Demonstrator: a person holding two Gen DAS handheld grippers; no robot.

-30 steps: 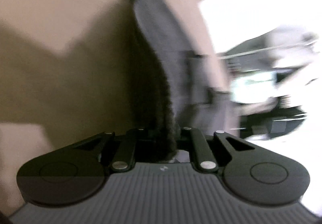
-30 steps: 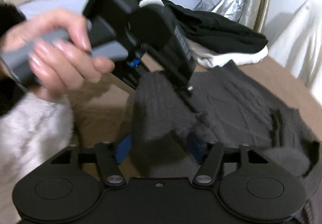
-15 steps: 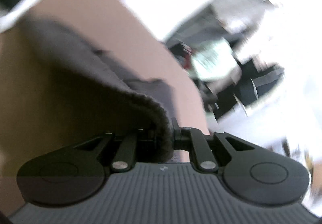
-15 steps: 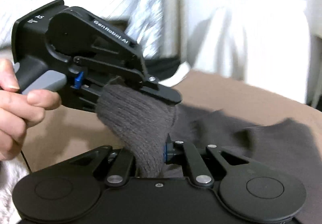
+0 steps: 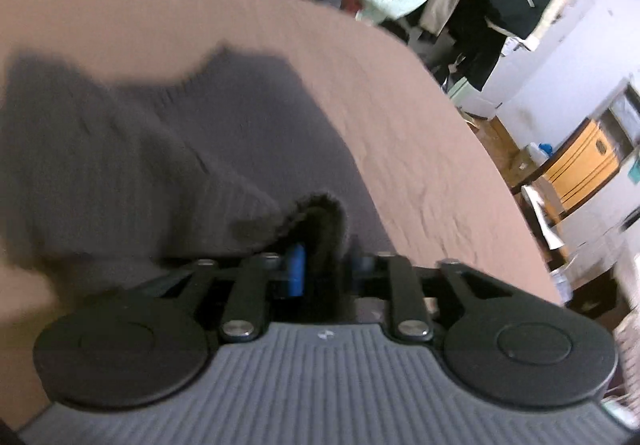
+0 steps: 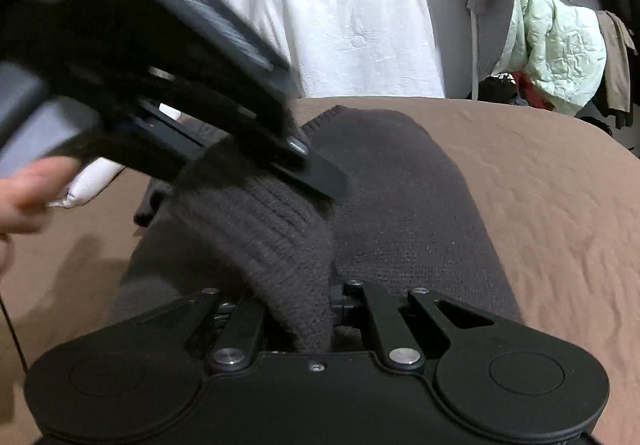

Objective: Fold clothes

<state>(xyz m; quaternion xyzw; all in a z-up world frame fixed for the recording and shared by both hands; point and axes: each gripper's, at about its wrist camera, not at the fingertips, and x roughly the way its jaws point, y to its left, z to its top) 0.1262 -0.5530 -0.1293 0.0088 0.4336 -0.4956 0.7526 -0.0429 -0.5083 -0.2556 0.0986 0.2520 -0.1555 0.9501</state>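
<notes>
Brown bedspread (image 6: 540,205) under everything; hung clothes behind. Sweater (image 6: 400,205) lay flat on it, long axis running away from you toward far edge. Your right gripper (image 6: 316,309) was clenched on ribbed fold, likely carrying it over body. Your left gripper (image 5: 324,265) had jaws just parting, knit edge loose between them, likely handing fold off.

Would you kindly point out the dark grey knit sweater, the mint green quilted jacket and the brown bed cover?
dark grey knit sweater (image 6: 408,213), right wrist view, flat body panel.
mint green quilted jacket (image 6: 560,45), right wrist view, hanging front.
brown bed cover (image 6: 560,205), right wrist view, bare stretch.
</notes>
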